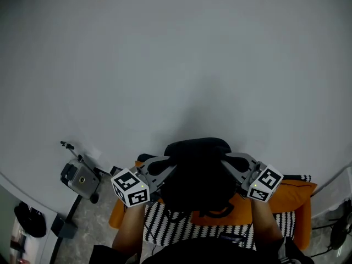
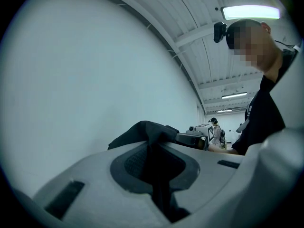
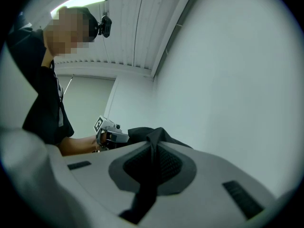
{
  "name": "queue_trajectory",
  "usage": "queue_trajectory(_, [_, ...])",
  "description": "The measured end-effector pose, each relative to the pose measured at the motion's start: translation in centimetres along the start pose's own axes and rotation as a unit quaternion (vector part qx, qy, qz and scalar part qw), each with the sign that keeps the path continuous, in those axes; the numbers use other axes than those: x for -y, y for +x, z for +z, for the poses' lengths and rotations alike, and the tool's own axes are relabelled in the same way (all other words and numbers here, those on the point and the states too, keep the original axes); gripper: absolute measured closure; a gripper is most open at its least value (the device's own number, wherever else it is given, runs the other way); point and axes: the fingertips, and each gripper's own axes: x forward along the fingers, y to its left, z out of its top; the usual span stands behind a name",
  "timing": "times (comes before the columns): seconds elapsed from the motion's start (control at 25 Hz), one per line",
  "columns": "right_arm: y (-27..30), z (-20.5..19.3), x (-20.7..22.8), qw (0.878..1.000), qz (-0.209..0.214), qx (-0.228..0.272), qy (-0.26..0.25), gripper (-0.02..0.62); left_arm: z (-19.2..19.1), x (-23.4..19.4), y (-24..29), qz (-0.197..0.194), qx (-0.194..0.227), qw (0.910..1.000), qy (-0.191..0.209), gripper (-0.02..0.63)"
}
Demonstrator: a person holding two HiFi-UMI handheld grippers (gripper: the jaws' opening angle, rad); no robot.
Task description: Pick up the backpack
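Note:
The black backpack [image 1: 198, 180] hangs in front of me between both grippers, close to a white wall. My left gripper [image 1: 165, 166] is shut on black fabric at the backpack's left side. In the left gripper view that fabric [image 2: 159, 175] runs down between the jaws of the left gripper [image 2: 156, 151], with the bag's top [image 2: 142, 129] bunched just beyond. My right gripper [image 1: 228, 164] is shut on the bag's right side. A black strap [image 3: 152, 175] sits pinched in the right gripper [image 3: 154, 148]. Both grippers point roughly level, towards each other.
Below the bag lies an orange cushion [image 1: 291, 194] with a black-and-white striped cloth [image 1: 165, 230]. A grey machine on a stand [image 1: 80, 177] sits on the floor at the left, and a dark bag [image 1: 30, 219] at the lower left. Another person [image 2: 216, 132] stands far off.

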Motion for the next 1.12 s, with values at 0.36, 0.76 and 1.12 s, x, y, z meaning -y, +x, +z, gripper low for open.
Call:
queue_trajectory(0.36, [-0.2,2.2,-0.8,1.0,0.002,0.015,-0.021,0.568,2.2,0.6,-0.1,-0.01,0.014,0.9998,0.01,0.566])
queue_trajectory(0.76, [-1.7,3.5,-1.7,0.999,-0.002,0.024,-0.028,0.568,3.3,2.4,0.1,-0.025,0.022,0.9993,0.016,0.566])
queue_trajectory(1.12, [-1.9,3.9,-2.6,0.999,0.005,0.033,-0.027,0.568,3.5,2.9,-0.4,-0.028,0.025,0.9992,0.015,0.566])
